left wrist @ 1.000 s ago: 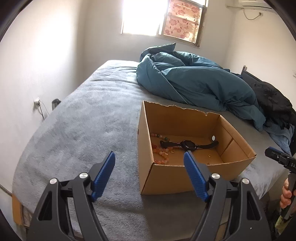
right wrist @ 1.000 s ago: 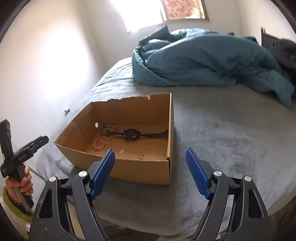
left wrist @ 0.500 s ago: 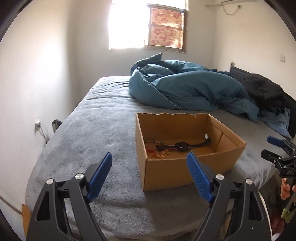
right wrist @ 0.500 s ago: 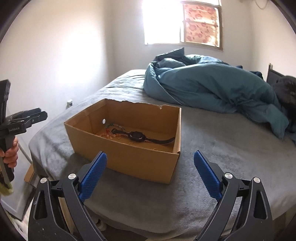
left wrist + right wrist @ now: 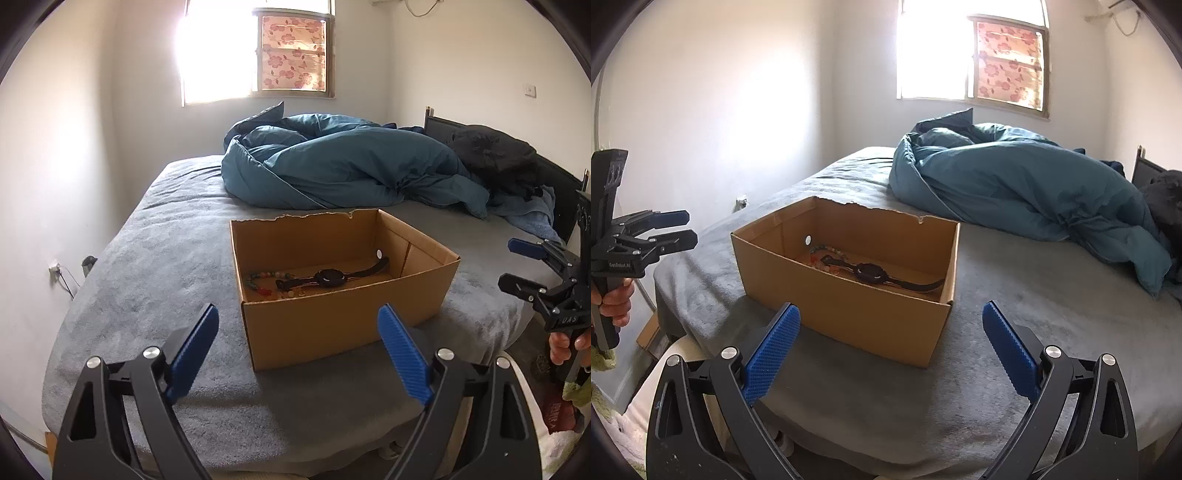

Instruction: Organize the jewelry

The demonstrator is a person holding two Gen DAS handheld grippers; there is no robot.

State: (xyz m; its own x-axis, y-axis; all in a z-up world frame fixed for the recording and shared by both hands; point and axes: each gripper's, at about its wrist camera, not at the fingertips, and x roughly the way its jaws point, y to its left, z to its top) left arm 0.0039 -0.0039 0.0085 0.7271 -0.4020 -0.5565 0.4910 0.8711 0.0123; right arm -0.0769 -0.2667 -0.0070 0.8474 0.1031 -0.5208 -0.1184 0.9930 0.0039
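Observation:
An open cardboard box (image 5: pixel 343 325) (image 5: pixel 849 310) sits on the grey bed near its foot edge. Inside lie a black watch (image 5: pixel 328 277) (image 5: pixel 871 274) and a beaded bracelet (image 5: pixel 264 282) (image 5: pixel 827 254) with small bits beside it. My left gripper (image 5: pixel 297 336) is open and empty, held back from the box's near wall; it also shows in the right wrist view (image 5: pixel 670 229). My right gripper (image 5: pixel 892 341) is open and empty, off the box's near corner; it also shows in the left wrist view (image 5: pixel 517 266).
A rumpled teal duvet (image 5: pixel 343 162) (image 5: pixel 1015 184) lies at the back of the bed. Dark clothing (image 5: pixel 495 155) rests by the black headboard. The grey bed cover (image 5: pixel 147 280) spreads left of the box. A wall socket (image 5: pixel 54 266) is at the left.
Both grippers have pulled back and lowered away from the box, so it looks farther off and is seen from a lower angle. Both stayed open and empty. The box's contents have not moved.

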